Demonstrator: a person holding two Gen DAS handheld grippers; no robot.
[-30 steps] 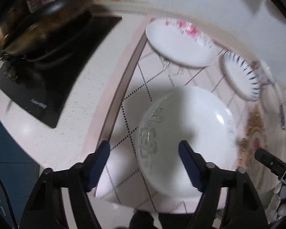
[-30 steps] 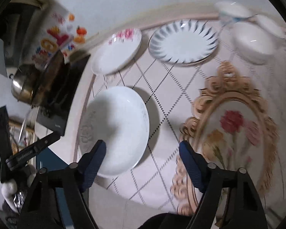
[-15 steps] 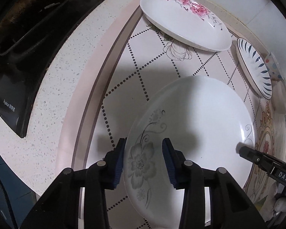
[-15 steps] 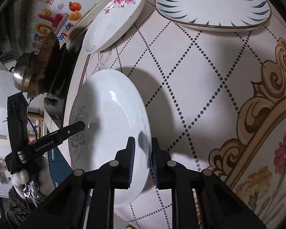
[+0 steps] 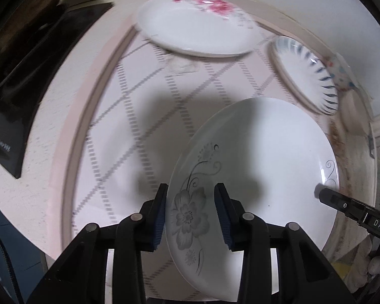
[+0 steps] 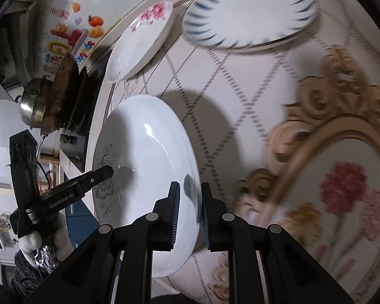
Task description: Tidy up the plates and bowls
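While clamped, both tools [image 5: 190, 212] [image 6: 189, 212] grip the plate [image 5: 261, 167].

White plate [image 5: 266, 152] with grey flower print — beside pink-blossomed plate [image 5: 190, 27] and blue-striped plate [image 6: 250, 12].

Right tongs [image 6: 188, 212] astride white plate [image 6: 144, 167] rim

Both the left claw [image 5: 191, 214] and the right claw [image 6: 188, 214] are matte black with ribbed blue pads and round silver rivets, the left lettered "GenRobot.AI", the right "DAS", above a fuzzy grey sleeve [image 6: 21, 276].
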